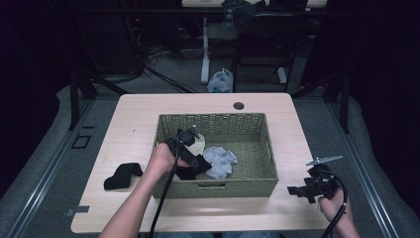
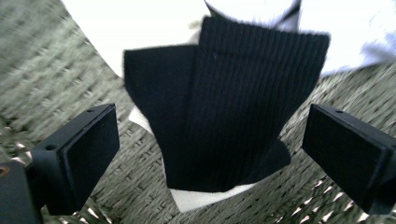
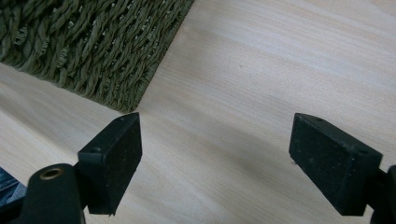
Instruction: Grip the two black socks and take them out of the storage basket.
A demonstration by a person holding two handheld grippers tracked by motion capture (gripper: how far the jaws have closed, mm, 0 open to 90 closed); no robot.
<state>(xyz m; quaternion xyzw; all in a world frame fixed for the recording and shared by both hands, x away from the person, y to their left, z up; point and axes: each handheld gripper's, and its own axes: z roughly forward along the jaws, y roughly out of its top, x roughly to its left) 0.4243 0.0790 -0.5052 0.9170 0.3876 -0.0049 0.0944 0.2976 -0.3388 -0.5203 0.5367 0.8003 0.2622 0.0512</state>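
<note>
A green wicker basket (image 1: 265,148) stands in the middle of the table. Inside it lie a black sock (image 2: 224,116), a white sock (image 1: 198,145) and a pale grey sock (image 1: 220,161). My left gripper (image 1: 199,163) reaches into the basket's near left part. In the left gripper view it (image 2: 210,156) is open, its jaws wide on either side of the black sock, which lies on white fabric (image 2: 196,200) on the basket floor. Another black sock (image 1: 123,176) lies on the table left of the basket. My right gripper (image 1: 293,190) is open above bare table (image 3: 261,79), right of the basket.
The basket's near right corner (image 3: 93,42) lies just ahead of the right gripper (image 3: 217,158). The table has a round cable hole (image 1: 238,105) at its far edge. Beyond the table are desk legs, cables and a plastic bag (image 1: 221,82) on the floor.
</note>
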